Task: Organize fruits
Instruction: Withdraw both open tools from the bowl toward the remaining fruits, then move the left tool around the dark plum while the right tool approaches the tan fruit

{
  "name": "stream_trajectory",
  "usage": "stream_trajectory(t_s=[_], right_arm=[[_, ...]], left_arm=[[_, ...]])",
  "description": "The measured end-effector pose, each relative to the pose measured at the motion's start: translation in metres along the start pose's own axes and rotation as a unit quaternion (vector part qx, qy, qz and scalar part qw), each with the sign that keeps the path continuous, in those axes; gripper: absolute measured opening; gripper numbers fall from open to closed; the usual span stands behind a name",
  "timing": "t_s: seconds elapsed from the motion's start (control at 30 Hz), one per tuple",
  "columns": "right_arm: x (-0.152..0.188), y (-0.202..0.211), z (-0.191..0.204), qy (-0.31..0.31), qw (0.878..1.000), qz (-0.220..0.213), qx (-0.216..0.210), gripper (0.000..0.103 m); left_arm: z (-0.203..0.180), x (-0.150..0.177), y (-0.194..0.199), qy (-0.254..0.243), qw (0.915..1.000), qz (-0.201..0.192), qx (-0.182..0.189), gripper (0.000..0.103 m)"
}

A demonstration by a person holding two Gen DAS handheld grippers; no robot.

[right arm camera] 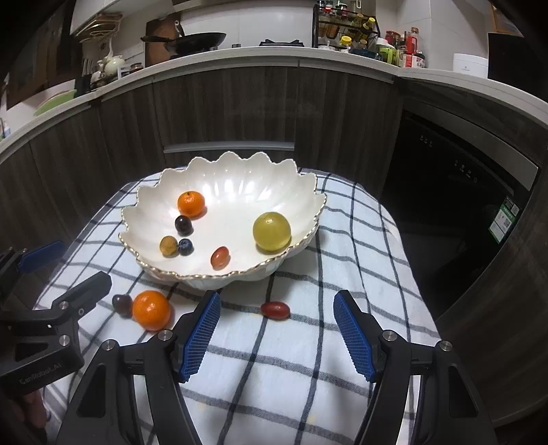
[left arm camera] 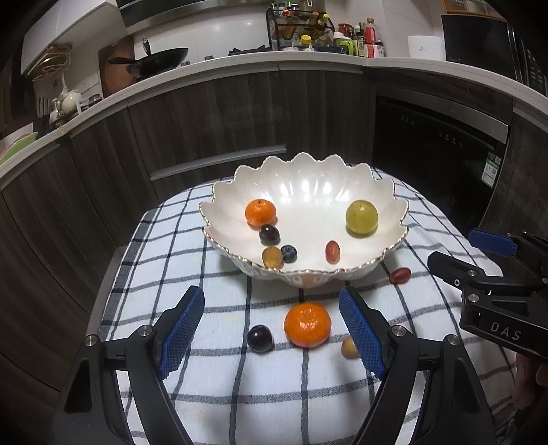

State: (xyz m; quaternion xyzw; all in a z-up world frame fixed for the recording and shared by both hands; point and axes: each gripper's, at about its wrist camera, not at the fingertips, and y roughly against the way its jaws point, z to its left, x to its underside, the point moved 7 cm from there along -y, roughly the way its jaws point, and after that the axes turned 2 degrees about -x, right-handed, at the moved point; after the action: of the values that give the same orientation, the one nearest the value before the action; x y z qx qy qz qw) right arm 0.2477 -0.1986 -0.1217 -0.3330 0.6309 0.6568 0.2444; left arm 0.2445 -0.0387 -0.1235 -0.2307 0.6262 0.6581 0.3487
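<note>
Checked blue-and-white tablecloth (left arm camera: 219, 376) covers the table. Behind: dark wood cabinets (left arm camera: 205, 113) under a white countertop (left arm camera: 239, 65). Black wok (left arm camera: 157, 61) on stove, spice rack (left arm camera: 301, 30) with bottles, white teapot (left arm camera: 70, 99), built-in dishwasher (left arm camera: 435, 143) right.

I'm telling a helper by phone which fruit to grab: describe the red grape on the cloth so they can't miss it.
Find the white scalloped bowl on the checked cloth. Just in front of its near rim, toward the right, lies the red grape, alone. It is oblong and reddish, unlike the round orange and dark grape further left.
</note>
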Motion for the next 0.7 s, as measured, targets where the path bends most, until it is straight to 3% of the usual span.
stream_trajectory(t_s=[0.7], right_arm=[[0.022,-0.015,0.043,0.01,0.999,0.019,-0.024,0.069]], left_arm=[[0.024,0.021,-0.008,-0.025,0.9996,0.002,0.015,0.081]])
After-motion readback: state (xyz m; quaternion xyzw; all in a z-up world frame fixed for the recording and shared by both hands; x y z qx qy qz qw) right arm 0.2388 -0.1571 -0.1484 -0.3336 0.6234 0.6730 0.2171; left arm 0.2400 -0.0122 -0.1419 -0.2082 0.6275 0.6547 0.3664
